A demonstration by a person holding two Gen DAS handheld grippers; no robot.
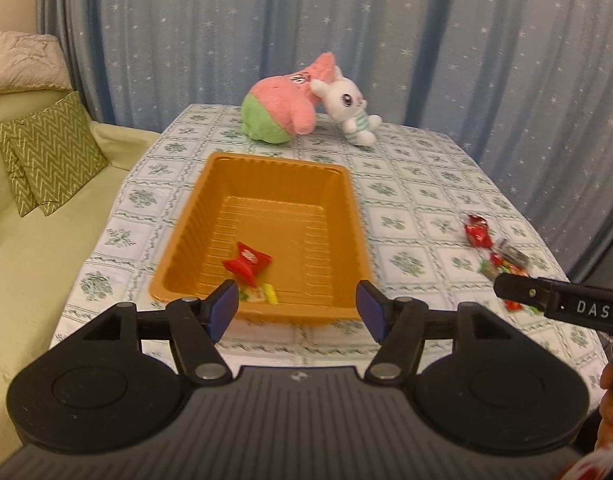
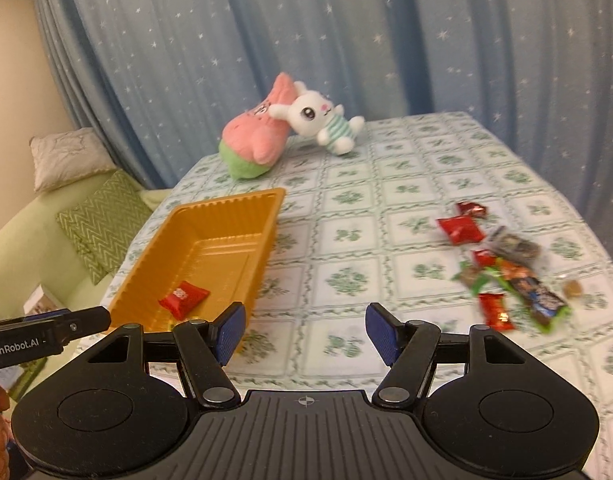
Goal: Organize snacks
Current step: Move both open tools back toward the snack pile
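Note:
An orange plastic tray (image 1: 338,216) (image 2: 222,216) lies on the table's left side. It holds a red wrapped snack (image 1: 248,264) (image 2: 184,298) and a small yellow-green candy (image 1: 266,295) at its near end. A pile of loose snacks (image 2: 506,276) (image 1: 494,252) lies on the table at the right, with red packets and a green bar. My left gripper (image 1: 297,312) is open and empty above the tray's near rim. My right gripper (image 2: 306,332) is open and empty above bare tablecloth, between tray and pile.
A pink-and-green plush (image 1: 282,108) and a white rabbit plush (image 1: 350,108) sit at the table's far edge before a blue star curtain. A green sofa with cushions (image 1: 50,160) stands left of the table. The tablecloth (image 2: 346,240) has a green floral check.

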